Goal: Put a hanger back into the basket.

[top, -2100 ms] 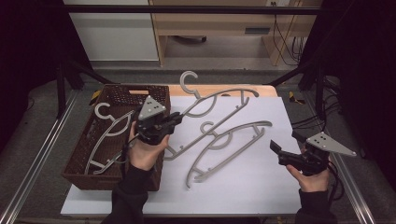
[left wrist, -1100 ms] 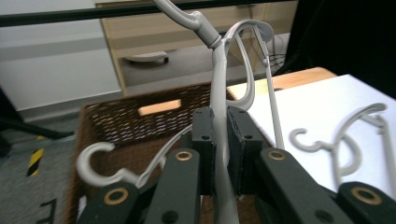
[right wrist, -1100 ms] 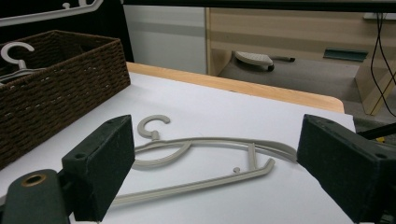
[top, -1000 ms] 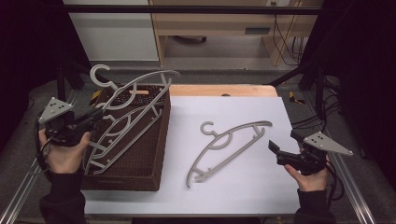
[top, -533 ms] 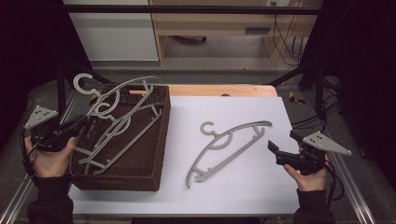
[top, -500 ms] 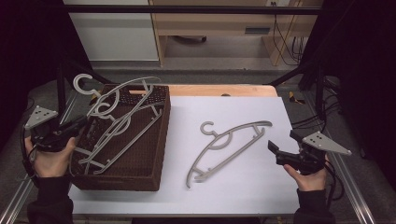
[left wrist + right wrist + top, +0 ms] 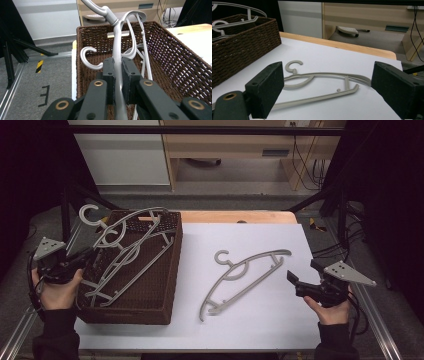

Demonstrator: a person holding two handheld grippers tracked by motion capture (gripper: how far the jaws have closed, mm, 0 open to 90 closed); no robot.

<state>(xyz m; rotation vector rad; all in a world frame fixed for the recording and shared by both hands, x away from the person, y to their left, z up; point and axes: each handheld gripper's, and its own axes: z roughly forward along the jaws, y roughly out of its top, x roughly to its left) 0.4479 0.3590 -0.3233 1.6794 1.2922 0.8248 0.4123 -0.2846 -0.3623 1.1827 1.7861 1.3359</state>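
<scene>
Grey hanger (image 7: 117, 47), clamped in our left fingers (image 7: 109, 75), hangs long-axis along the basket (image 7: 160, 285) below, while our right fingers (image 7: 265, 87) stand apart.

black left gripper (image 7: 80, 262) and right gripper (image 7: 295, 282), grey three-cornered plates, brass-ringed screws, dark sleeves.

You had even overhead light on the white table (image 7: 260, 320), dark surrounds, soft shadows, no glare; near jaws were slightly soft in both gripper views.
</scene>
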